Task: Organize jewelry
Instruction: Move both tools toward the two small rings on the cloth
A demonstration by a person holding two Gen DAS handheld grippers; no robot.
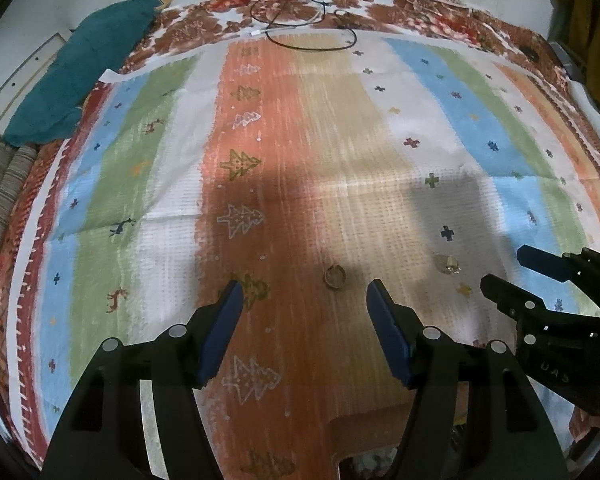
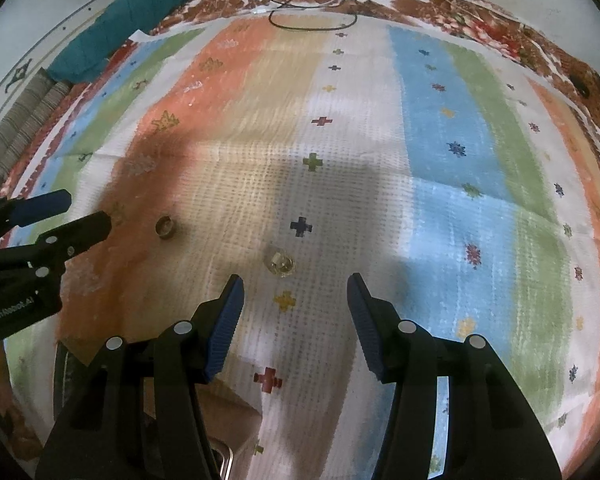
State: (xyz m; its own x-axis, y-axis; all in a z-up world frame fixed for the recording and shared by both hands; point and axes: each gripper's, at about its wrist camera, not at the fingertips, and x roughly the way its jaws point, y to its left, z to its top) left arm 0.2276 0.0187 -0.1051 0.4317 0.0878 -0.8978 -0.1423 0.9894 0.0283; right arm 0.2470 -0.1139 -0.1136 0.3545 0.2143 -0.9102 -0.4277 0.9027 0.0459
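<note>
1. Left wrist view puts the gold ring (image 1: 335, 276) on the orange stripe of the striped cloth (image 1: 340, 128), lying flat just ahead of my left gripper (image 1: 304, 296) and a little toward its right-hand finger — not between the pads, not touched.
2. From the right wrist view I see the same ring (image 2: 166, 227) off to the left, near the tip of the left gripper (image 2: 84, 216) that comes in from that edge.
3. The second piece, a small pale trinket (image 2: 280, 264) with a glint of gold, sits on the white stripe just beyond my right gripper (image 2: 296, 292), slightly toward its left finger. What kind of jewelry it is I cannot tell; in the left view it (image 1: 447, 264) lies apart from the ring, to its right.
4. Left gripper: released, jaws spread, only cloth between the blue pads (image 1: 384, 320).
5. Right gripper: also parted and holding nothing — its ribbed blue pads (image 2: 228, 320) frame bare cloth. From the left view I see it (image 1: 504, 268) at the right edge, beside the trinket.
6. Farther out: a black cable (image 1: 312, 40) looped at the cloth's far end, a teal fabric bundle (image 1: 92, 64) at the far left corner, and the floral border (image 2: 500, 28) around the stripes.
</note>
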